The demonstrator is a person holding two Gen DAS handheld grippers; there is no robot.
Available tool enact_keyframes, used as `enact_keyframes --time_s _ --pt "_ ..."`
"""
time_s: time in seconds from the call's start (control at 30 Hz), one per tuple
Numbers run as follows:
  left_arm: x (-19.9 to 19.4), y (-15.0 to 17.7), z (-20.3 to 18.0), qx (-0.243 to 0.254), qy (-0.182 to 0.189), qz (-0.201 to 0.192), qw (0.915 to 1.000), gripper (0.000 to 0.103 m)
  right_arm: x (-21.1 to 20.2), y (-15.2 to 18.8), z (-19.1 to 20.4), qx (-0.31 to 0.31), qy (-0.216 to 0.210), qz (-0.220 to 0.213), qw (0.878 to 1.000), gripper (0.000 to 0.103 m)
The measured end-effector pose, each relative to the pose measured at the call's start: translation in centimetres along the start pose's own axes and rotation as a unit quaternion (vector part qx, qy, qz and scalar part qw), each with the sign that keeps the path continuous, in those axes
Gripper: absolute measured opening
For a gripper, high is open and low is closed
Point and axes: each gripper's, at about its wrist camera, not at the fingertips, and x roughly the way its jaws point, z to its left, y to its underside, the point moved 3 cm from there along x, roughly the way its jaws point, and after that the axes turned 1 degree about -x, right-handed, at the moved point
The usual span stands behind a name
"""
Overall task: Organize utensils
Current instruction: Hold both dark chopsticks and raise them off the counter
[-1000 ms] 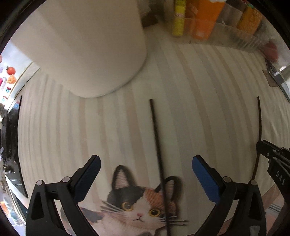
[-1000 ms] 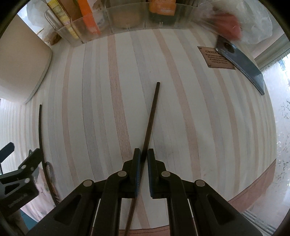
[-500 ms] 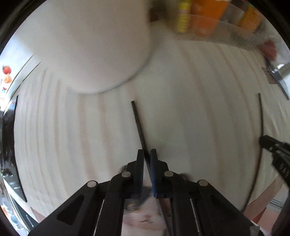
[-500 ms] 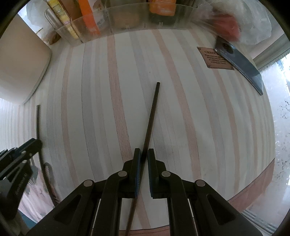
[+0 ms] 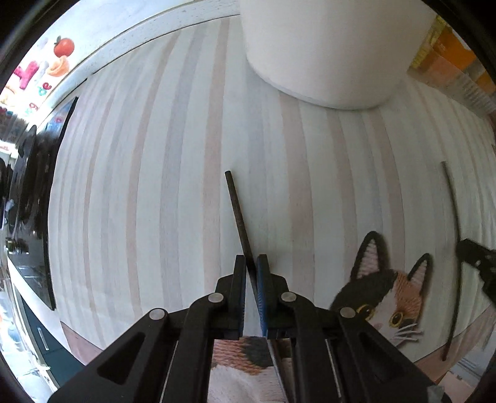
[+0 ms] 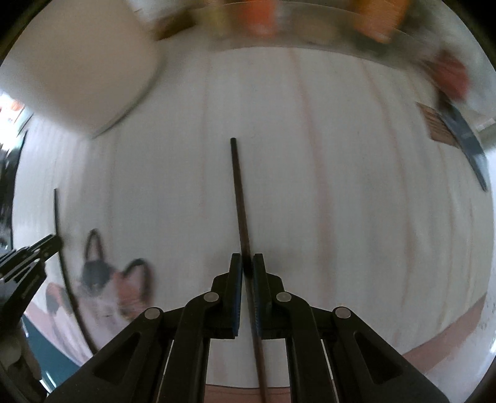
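Observation:
My left gripper (image 5: 251,263) is shut on a dark chopstick (image 5: 237,210) and holds it above the striped tablecloth (image 5: 139,186), its tip pointing towards a white cylindrical holder (image 5: 334,46). My right gripper (image 6: 246,263) is shut on a second dark chopstick (image 6: 239,198), which also shows at the right of the left wrist view (image 5: 454,217). The left chopstick shows at the left of the right wrist view (image 6: 59,223). The white holder sits at the upper left in the right wrist view (image 6: 77,71). The right wrist view is blurred.
A cat-face mat (image 5: 384,288) lies near the table's front edge, between the two grippers. A clear organiser with orange and yellow packets (image 6: 294,28) stands at the back. A dark flat object (image 6: 465,139) and a brown card lie at the right.
My left gripper closed on its chopstick and lifted it, swinging left of the cat mat. My right gripper, still shut on its chopstick, has moved and its view is now blurred.

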Motion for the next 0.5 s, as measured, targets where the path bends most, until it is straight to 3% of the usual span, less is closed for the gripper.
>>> enact_keyframes --time_s 0.23,0.5 --pt "0.1 -0.8 -0.6 0.018 0.012 -0.007 0.9997 0.002 0.3 0.2 4.2 -0.039 0.007 0.010 0.999 0.007" --pt "0.5 -1.5 -2.9 0.027 0.022 -0.005 0.9994 0.004 0.0 -0.2 1.9 -0.006 0.005 0.015 1.000 0.006"
